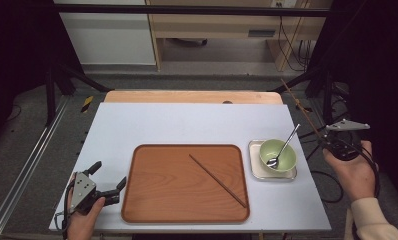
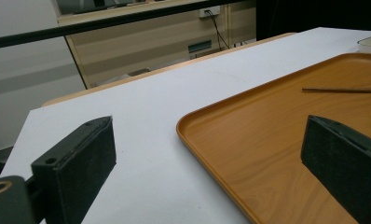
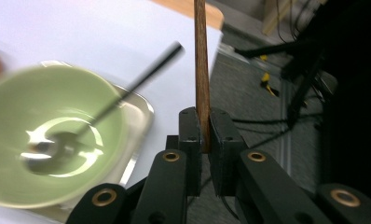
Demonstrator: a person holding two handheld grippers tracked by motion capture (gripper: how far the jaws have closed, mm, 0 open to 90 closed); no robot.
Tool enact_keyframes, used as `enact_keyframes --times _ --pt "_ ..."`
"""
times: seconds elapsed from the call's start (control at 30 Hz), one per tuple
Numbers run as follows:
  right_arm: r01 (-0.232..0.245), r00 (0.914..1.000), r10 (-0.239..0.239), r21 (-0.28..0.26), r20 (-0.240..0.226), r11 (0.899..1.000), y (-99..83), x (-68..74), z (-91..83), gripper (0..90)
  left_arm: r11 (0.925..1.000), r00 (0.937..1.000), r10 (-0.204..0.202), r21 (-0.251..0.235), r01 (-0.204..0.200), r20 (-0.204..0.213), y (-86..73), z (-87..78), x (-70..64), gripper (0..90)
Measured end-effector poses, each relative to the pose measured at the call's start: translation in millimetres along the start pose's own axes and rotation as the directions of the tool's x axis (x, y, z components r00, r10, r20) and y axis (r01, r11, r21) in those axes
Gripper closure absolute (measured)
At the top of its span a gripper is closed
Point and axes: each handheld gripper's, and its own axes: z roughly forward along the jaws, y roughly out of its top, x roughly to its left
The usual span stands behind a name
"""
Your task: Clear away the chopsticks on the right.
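Observation:
One brown chopstick (image 1: 218,180) (image 2: 342,90) lies aslant on the wooden tray (image 1: 157,200) (image 2: 249,140). A second chopstick (image 1: 301,106) (image 3: 202,60) is clamped in my right gripper (image 1: 328,140) (image 3: 203,122), which is shut on it beyond the table's right edge; the stick points up and to the far left. A green bowl (image 1: 278,155) (image 3: 44,135) with a metal spoon (image 1: 284,146) (image 3: 104,112) in it sits on a small white dish (image 1: 257,170). My left gripper (image 1: 109,177) (image 2: 207,154) rests open at the tray's near left corner, nothing between its jaws.
The white table top (image 1: 187,122) ends at a wooden strip (image 1: 192,96) along the far side. Black frame posts and cables (image 1: 332,95) stand off the right edge. A metal rail (image 1: 32,155) runs along the floor on the left.

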Motion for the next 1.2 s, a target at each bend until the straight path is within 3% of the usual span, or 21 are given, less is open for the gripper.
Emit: enact_keyframes --times 0.13,0.3,0.7,0.93,1.2 --pt "0.009 0.9989 -0.011 -0.039 -0.046 0.999 13.1 17.7 -17.7 84.7 1.0 1.0 0.002 -0.001 -0.002 0.002 0.3 0.0 0.2 2.9" --pt "0.047 0.9916 -0.053 -0.056 -0.118 0.997 25.0 51.7 -31.4 84.7 1.0 1.0 0.002 -0.003 -0.002 0.0 0.5 -0.6 0.6 2.9" --pt "0.12 0.9514 -0.121 -0.021 -0.283 0.993 32.2 124.5 -30.2 84.7 1.0 1.0 0.005 -0.001 -0.005 0.002 0.4 -0.2 0.2 2.9" --pt "0.143 0.932 -0.139 -0.011 -0.335 0.99 32.9 148.0 -28.0 84.7 1.0 0.9999 0.009 0.002 -0.009 0.004 0.5 -0.3 -0.2 2.9" --pt "0.151 0.9186 -0.139 0.003 -0.37 0.989 28.7 162.7 -22.4 84.7 1.0 1.0 0.007 0.001 -0.007 0.006 0.5 -0.1 -0.4 2.9"
